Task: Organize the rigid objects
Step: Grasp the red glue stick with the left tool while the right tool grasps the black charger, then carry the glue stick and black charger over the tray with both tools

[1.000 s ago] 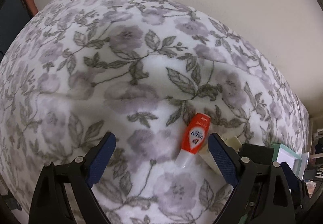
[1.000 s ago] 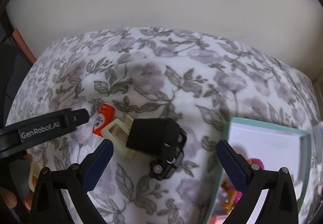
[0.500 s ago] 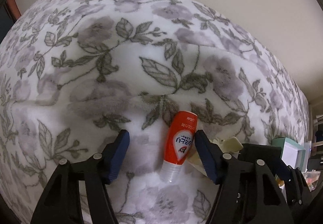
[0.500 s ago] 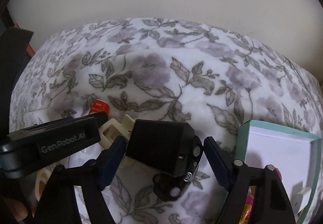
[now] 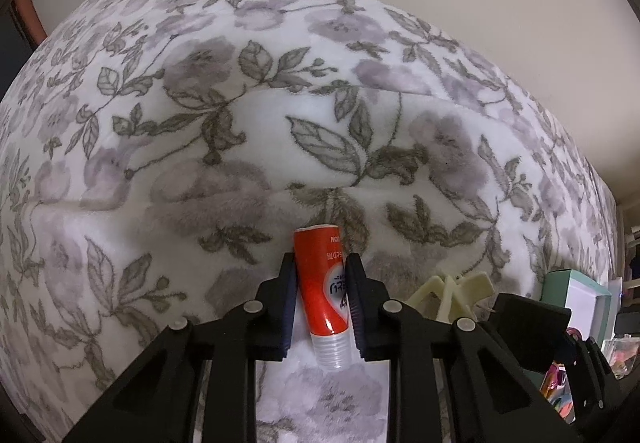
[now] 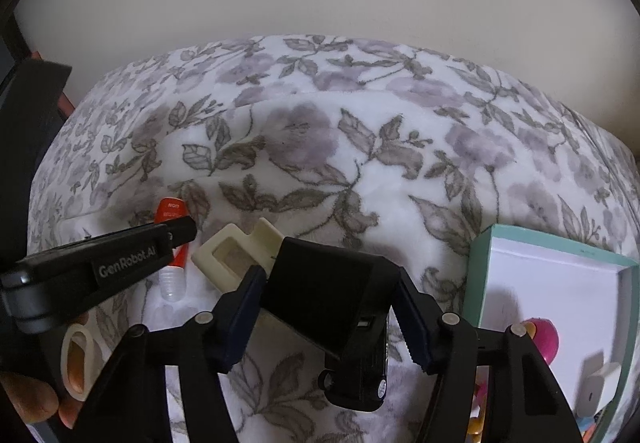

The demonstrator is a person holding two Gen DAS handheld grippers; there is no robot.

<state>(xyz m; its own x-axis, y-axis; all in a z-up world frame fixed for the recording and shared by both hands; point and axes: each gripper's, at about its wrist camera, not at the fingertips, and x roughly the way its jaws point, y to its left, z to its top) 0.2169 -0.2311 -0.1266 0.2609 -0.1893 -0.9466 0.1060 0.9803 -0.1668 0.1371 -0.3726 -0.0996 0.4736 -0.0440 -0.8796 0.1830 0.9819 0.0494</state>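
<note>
My left gripper [image 5: 321,303] has just closed, clamped on the orange tube [image 5: 325,291]. My right gripper [image 6: 326,319] has been closing too, and its pads press the black box [image 6: 332,291] on the flowered blanket [image 6: 360,163].

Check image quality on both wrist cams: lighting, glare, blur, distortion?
Left wrist view: dim, soft indoor light, strong fisheye bowing of the floral blanket, dark vignette in the corners, a small glare streak on the orange tube, fabric sharp. Right wrist view: same barrel distortion and vignette, the black block is underexposed with little surface detail, the teal box interior is bright with a soft shadow.
</note>
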